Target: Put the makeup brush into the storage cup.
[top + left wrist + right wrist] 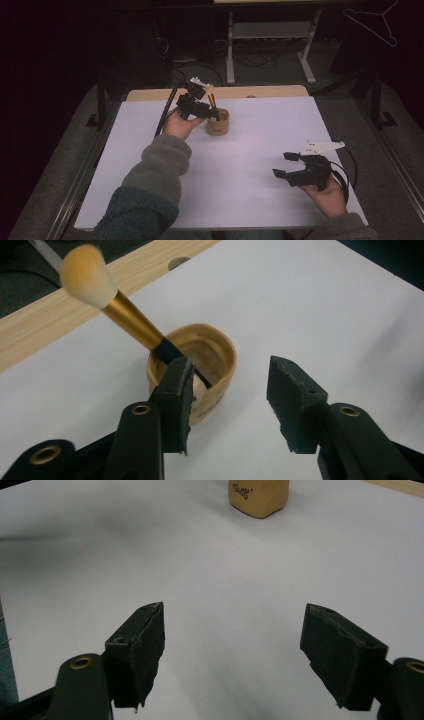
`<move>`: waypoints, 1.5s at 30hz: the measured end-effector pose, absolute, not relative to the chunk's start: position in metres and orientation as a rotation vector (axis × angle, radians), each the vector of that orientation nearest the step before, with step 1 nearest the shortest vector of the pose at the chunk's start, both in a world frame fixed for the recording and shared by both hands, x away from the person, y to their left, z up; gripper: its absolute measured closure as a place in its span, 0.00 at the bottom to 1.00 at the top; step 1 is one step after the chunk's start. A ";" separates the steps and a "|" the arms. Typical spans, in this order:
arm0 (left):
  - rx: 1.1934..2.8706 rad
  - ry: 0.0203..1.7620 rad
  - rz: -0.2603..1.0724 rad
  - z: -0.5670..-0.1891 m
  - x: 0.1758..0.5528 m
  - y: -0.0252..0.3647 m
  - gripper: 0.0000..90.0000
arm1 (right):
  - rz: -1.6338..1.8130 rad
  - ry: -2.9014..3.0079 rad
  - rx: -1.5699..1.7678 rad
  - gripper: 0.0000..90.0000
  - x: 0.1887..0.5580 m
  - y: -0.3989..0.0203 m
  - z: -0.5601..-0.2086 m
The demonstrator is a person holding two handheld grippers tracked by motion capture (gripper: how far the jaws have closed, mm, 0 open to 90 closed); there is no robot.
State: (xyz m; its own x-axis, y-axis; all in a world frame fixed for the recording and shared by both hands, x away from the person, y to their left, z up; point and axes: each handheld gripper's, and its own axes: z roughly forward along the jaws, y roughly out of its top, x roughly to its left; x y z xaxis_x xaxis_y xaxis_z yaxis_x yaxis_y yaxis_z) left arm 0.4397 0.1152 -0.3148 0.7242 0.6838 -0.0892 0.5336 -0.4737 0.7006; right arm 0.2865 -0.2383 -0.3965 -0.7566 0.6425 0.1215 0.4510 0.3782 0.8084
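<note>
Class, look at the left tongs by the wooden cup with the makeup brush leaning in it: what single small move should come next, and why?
Probably draw the left tongs back from the wooden cup. The makeup brush already leans in the cup, handle down, and the tongs stand open with nothing between them, one jaw close beside the cup's near rim. Backing away should leave the brush undisturbed.

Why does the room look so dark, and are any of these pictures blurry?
High view: the white table is lit, the room behind nearly black. Left gripper view: the makeup brush bristles look soft, the wooden cup sharper. Right gripper view: blurry grey shadows cross the tabletop.
</note>
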 end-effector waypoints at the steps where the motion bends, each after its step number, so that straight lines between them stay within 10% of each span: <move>1: 2.180 0.922 0.262 -0.315 0.437 0.118 0.56 | 1.317 2.421 0.987 0.27 0.286 -0.238 -0.397; 45: 2.136 0.857 0.278 -0.356 0.342 0.185 0.34 | 1.288 2.407 1.023 0.25 0.285 -0.228 -0.405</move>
